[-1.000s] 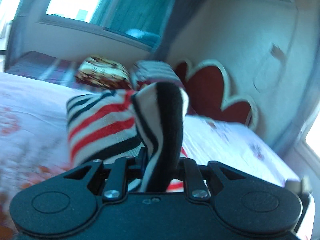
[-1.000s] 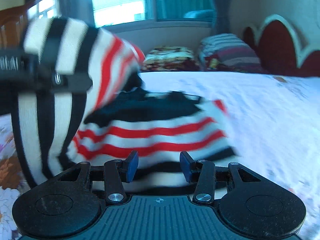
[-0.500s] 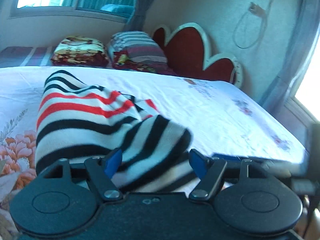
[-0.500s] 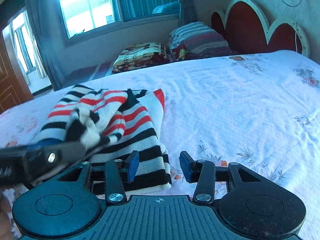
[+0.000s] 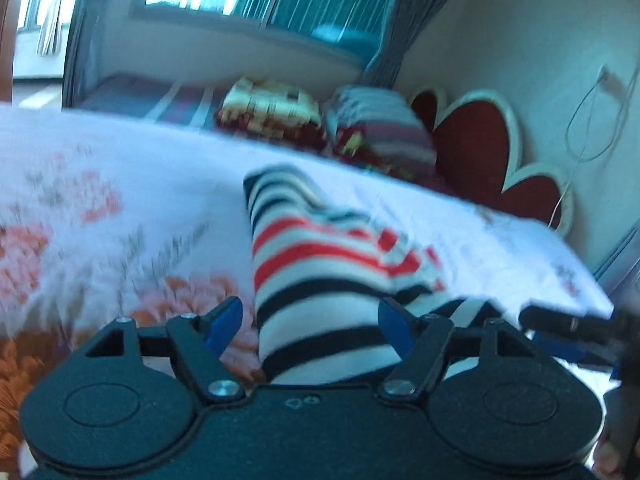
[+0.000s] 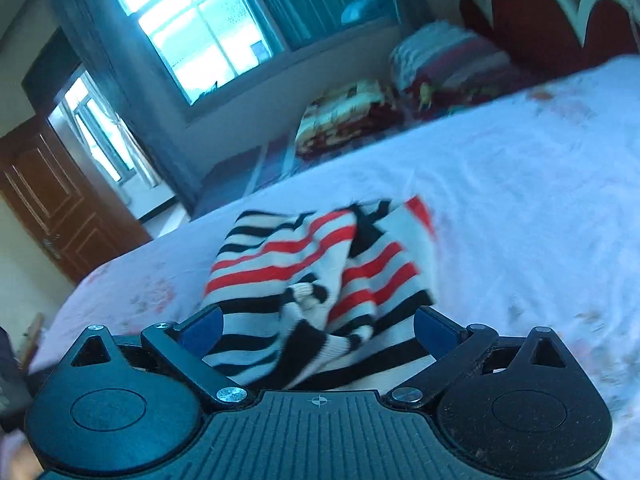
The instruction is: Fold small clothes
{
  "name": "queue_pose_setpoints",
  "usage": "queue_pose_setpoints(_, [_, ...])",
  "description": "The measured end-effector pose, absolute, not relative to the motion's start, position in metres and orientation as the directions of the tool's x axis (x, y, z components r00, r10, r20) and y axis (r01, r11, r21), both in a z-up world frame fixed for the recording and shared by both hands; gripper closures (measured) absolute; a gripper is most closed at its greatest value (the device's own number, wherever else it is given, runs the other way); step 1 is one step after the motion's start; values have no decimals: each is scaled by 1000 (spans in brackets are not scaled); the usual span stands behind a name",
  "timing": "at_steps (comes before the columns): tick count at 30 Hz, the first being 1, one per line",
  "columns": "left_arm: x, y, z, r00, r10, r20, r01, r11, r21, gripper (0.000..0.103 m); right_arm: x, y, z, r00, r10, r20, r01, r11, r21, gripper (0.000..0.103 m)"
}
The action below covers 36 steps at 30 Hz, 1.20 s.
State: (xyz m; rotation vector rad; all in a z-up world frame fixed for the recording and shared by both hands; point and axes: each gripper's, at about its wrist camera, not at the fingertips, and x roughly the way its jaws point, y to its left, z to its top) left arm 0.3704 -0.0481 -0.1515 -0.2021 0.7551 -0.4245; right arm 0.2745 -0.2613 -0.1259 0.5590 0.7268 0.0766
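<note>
the striped sweater (image 6: 320, 276) lies in a bundle on the floral bedsheet (image 6: 520, 208), just ahead of both tongs, its red, black and white bands stacked in layers; in the right wrist view one flap is laid over another, with a cuffed sleeve end (image 6: 304, 292) flopped loose on top near the front edge. the right gripper (image 6: 318, 326) stands wide open, its blue pads spread to either side of the near hem, holding nothing; whether the pads touch the cloth i cannot tell. the left gripper (image 5: 310, 320) is likewise spread wide and grips nothing, with the folded edge of the garment sitting between its fingers and running away from it. in the left wrist view the dark tip of the other tongs shows off to the right, near the bundle's far side. as a judgement, the main folds look done, since the sweater is already a compact packet, but it is lumpy: the stray sleeve and an uneven right edge seem left to tuck and flatten. beyond the tongs, folded blankets (image 6: 348, 116) and a striped pillow (image 6: 444, 60) sit at the bed's far edge, with a red headboard (image 5: 500, 152) to the right and a window (image 6: 192, 36) behind.
</note>
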Motion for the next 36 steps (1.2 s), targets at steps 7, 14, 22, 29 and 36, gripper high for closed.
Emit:
queue_pose_setpoints(7, [369, -67, -182, 605, -426, -672, 317, 904, -288, 28, 320, -272, -167, 665, 335, -667, 219, 767, 604, 3])
queue_pose_setpoints(14, [366, -67, -186, 604, -415, -680, 317, 908, -273, 28, 338, -266, -178, 633, 335, -698, 198, 802, 563, 46])
queue_pose_setpoints(22, [366, -67, -187, 603, -415, -681, 312, 909, -278, 27, 345, -257, -180, 627, 313, -713, 158, 846, 510, 46])
queue_pose_setpoints(29, [365, -68, -186, 604, -411, -682, 309, 910, -276, 26, 344, -247, -174, 626, 326, -708, 104, 866, 490, 73])
queue_pose_setpoints(36, [364, -70, -185, 606, -408, -684, 314, 912, -265, 25, 347, -245, -179, 644, 309, -700, 103, 871, 480, 75])
